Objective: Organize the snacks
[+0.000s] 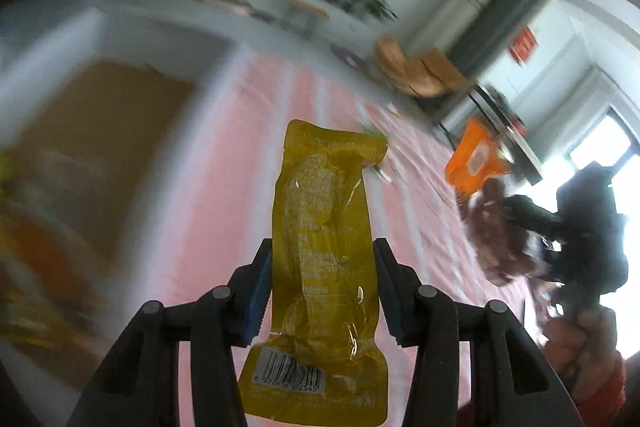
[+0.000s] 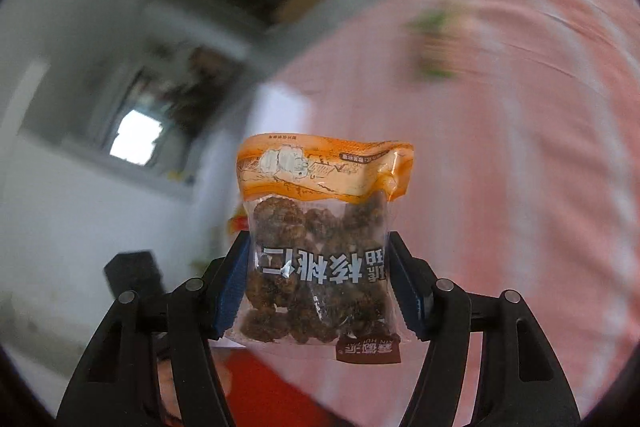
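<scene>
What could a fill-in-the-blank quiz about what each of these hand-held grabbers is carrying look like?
1. The left gripper has its fingers shut on a long ____ packet with a barcode.
2. The right gripper holds a clear bag of brown nuts with an ____ top band.
3. Under both lies a cloth striped white and ____.

Missing words: yellow; orange; pink
</scene>
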The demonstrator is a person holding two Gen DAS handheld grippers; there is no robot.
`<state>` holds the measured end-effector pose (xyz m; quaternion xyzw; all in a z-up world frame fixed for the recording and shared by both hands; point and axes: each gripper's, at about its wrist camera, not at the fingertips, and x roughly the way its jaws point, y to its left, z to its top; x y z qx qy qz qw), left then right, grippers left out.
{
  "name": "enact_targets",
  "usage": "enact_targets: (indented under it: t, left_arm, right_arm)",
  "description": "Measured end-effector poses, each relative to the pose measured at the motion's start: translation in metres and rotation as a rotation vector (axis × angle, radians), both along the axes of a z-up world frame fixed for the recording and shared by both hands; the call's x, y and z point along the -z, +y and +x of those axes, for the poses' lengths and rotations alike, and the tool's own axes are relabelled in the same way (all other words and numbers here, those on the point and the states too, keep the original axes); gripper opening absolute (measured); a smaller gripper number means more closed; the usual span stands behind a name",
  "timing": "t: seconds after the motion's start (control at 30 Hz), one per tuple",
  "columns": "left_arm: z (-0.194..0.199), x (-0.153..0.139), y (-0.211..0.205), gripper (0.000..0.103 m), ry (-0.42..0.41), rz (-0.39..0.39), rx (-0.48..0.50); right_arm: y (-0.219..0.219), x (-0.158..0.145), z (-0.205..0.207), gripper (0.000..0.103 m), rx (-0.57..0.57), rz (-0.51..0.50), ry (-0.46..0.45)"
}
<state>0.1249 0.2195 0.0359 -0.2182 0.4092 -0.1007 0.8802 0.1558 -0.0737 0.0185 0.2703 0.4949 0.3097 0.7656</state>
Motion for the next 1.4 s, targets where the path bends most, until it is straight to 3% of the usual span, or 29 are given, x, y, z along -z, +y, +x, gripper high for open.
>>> enact_targets:
  t: [0.13,0.2,0.23,0.27,0.37,0.43,0.5,0.67,0.8,0.9,0.93,1.03,1.13,1.27,1.4]
  left_arm:
    - [-0.021,-0.022,0.076,0.048,0.023,0.174,-0.172]
    - [-0.029,-0.017,0.109,0.061,0.095,0.279,-0.264]
    - [-0.034,-0.01,0.127,0.08,0.136,0.33,-0.309]
    - [-0.038,-0.006,0.137,0.089,0.157,0.36,-0.339]
    - [-0.056,0.004,0.159,0.089,0.19,0.446,-0.448]
    - [-0.067,0.007,0.164,0.089,0.176,0.433,-0.493]
    - [-0.074,0.006,0.16,0.089,0.131,0.348,-0.51]
    - [-0.069,-0.009,0.11,0.089,0.032,0.307,-0.423]
    - [-0.037,-0.02,0.038,0.09,-0.042,0.294,-0.286]
    - [-0.02,-0.019,-0.026,0.103,-0.077,0.249,-0.157]
    - [-0.016,-0.019,-0.04,0.103,-0.079,0.241,-0.124]
    - [0.011,0.011,-0.117,0.103,-0.038,0.229,0.029]
    - [0.035,0.049,-0.174,0.103,0.003,0.255,0.115]
    - [0.076,0.093,-0.239,0.103,0.026,0.379,0.174]
    - [0.103,0.118,-0.268,0.103,0.033,0.464,0.21]
  right_arm:
    - [0.133,-0.049,-0.015,0.069,-0.201,0.054,-0.103]
    - [0.198,-0.057,-0.026,0.076,-0.285,0.033,-0.145]
    - [0.227,-0.056,-0.029,0.087,-0.314,0.003,-0.161]
    - [0.258,-0.051,-0.033,0.089,-0.351,-0.042,-0.174]
    - [0.311,-0.03,-0.038,0.088,-0.423,-0.206,-0.179]
    - [0.311,-0.024,-0.04,0.088,-0.422,-0.22,-0.2]
    - [0.287,-0.022,-0.043,0.088,-0.389,-0.239,-0.233]
    - [0.191,0.009,-0.024,0.088,-0.257,-0.44,-0.319]
    - [0.078,0.061,-0.008,0.088,-0.07,-0.64,-0.257]
    - [-0.014,0.086,-0.012,0.087,0.071,-0.742,-0.234]
    - [-0.035,0.09,-0.017,0.087,0.101,-0.757,-0.238]
    - [-0.093,0.096,-0.03,0.087,0.21,-0.814,-0.268]
    - [-0.136,0.109,-0.039,0.087,0.302,-0.86,-0.275]
    - [-0.191,0.112,-0.052,0.087,0.371,-0.818,-0.212]
    - [-0.197,0.112,-0.05,0.088,0.406,-0.817,-0.19]
